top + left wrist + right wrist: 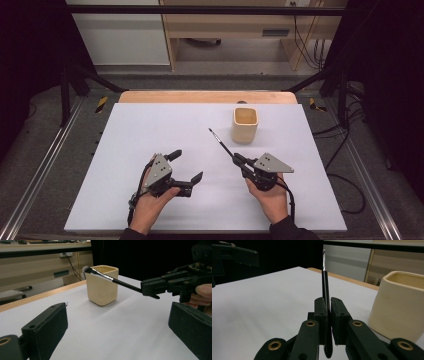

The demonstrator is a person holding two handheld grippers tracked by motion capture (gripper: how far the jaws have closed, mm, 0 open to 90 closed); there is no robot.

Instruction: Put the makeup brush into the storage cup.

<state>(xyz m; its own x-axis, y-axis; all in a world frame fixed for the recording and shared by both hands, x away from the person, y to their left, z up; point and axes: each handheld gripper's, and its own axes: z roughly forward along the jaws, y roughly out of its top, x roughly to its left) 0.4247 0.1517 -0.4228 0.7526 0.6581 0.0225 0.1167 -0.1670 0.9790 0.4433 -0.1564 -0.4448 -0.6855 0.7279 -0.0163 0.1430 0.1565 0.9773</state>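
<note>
Holding the brush (222, 142) by its handle, your right gripper (237, 160) has its jaws clamped together on it, and in the right gripper view the black handle rises from between the pads with its tip pointing away from you. The bristle end hangs in the air, off the table, aimed toward the far left of the cream cup (245, 125). In the left gripper view the tip sits level with the cup's rim and crosses in front of it; whether it touches the rim you cannot tell from here.

Your left gripper (188, 168) has its jaws wide apart with nothing between them, hovering over the near left part of the white tabletop (150, 130), well apart from the brush and the cup.

You have bare white surface between the two grippers and to the left of the cup. The cup stands near the far edge, just short of the wooden strip (200, 96) behind the top.
</note>
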